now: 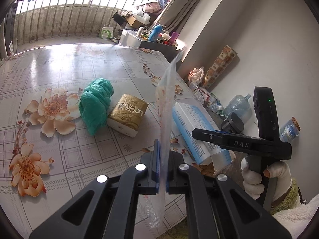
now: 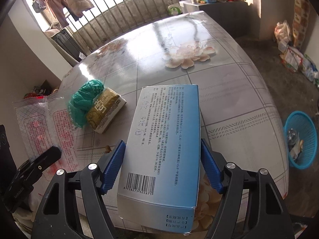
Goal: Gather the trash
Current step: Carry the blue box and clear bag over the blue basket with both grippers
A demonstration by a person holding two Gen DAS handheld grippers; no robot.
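left hand-held gripper [image 1: 162, 165] clamped on thin clear plastic wrapper [image 1: 166, 103]: limp, slippery, pinch low | right hand-held gripper [image 2: 161, 165] straddling pale blue cardboard box [image 2: 163, 139], pads not clearly pressing: light, crushable, grip long sides

"das" on right gripper [image 1: 241, 144], barcode 6928275302671 on blue box [image 2: 163, 139]

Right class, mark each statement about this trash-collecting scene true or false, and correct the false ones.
1. The left gripper is shut on a clear plastic wrapper. True.
2. The blue box lies between the right gripper's fingers. True.
3. The green bag is inside the blue basket. False: it lies on the table, touching the tissue pack.
4. The basket stands on the table. False: it is on the floor beside it.
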